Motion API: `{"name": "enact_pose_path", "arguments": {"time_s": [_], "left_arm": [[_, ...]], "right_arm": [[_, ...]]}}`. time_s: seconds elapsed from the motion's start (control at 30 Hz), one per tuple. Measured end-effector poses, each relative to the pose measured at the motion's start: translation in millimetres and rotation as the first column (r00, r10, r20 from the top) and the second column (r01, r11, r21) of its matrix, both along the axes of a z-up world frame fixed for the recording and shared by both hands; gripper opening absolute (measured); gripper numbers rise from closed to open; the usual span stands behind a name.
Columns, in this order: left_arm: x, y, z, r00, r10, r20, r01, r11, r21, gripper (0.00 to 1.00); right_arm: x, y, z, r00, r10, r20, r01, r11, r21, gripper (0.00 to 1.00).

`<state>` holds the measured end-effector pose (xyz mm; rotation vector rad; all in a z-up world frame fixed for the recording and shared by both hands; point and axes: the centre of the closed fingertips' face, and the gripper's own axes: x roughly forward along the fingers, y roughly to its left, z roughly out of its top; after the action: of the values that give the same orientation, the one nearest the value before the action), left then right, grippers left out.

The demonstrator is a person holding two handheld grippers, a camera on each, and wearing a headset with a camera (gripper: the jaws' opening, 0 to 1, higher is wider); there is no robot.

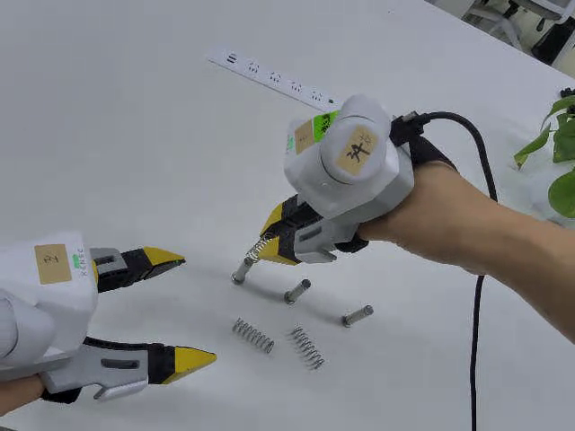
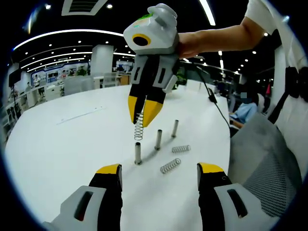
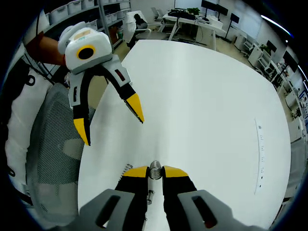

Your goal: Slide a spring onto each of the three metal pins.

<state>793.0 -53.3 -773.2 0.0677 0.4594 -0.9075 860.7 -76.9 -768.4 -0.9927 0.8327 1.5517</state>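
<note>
From headset: looks fwd and down on white table (image 1: 135, 135), close above left gripper (image 1: 198, 309) and right gripper (image 1: 262, 244). From left gripper: sits low, near table level, faces across the three pins (image 2: 158, 139) twd right gripper. From right gripper: looks steeply down along own jaws, opp. gripper at upper left. Shared by all 3: pin area, table top.

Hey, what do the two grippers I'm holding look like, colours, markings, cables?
The left gripper and right gripper match: rounded grey-white housings, black jaw arms with grey inserts, pointed yellow tips. Each bears a tan label with a handwritten mark. The right one adds a green sticker, a black cable from its rear and a black strap round the hand.
</note>
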Motion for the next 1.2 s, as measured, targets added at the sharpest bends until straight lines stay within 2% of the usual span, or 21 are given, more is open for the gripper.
{"name": "enact_pose_path", "arguments": {"time_s": [0.8,1.2], "left_arm": [[-2.1,-4.5,-2.7,1.000,-0.005,-0.014,0.005,1.000,-0.014,0.65],[-2.8,-6.6,-2.7,1.000,-0.006,-0.016,0.006,1.000,-0.020,0.64]], "right_arm": [[1.4,3.2,-14.9,1.000,0.006,-0.019,-0.006,1.000,-0.017,0.12],[1.1,3.3,-29.8,1.000,0.025,-0.012,-0.025,0.999,-0.032,0.12]]}}
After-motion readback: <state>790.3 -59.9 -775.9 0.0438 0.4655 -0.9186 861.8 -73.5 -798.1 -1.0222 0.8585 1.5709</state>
